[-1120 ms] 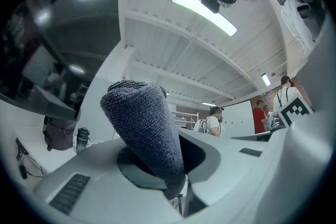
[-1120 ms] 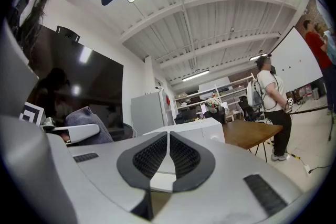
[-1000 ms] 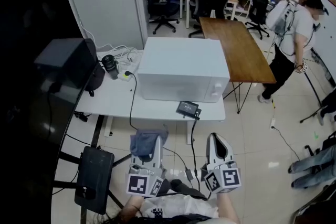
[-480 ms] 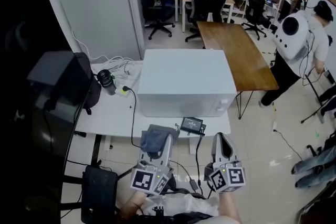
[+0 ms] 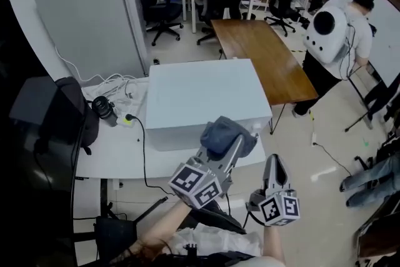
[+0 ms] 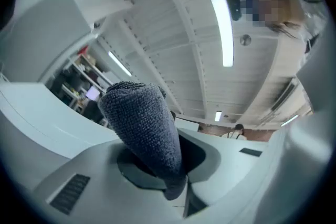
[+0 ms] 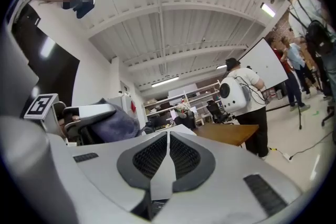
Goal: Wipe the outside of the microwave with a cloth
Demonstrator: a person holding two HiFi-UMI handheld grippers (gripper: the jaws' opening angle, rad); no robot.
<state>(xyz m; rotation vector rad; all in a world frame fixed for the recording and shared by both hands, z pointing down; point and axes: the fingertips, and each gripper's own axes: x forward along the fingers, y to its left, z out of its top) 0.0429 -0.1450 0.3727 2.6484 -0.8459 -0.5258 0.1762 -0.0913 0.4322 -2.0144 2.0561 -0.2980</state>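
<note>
Two grippers are in view. Left gripper (image 5: pixel 236 146) pinches a bunched grey cloth (image 5: pixel 224 133); its long axis runs along the jaws, projecting past their tips over the microwave's (image 5: pixel 200 94) front edge. Right gripper (image 5: pixel 275 164) sits lower, with its jaws pressed together and empty.

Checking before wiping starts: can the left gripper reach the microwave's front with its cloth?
Probably yes: the left gripper, shut on the cloth, hangs near the microwave's front top edge, with nothing visibly between them.
</note>
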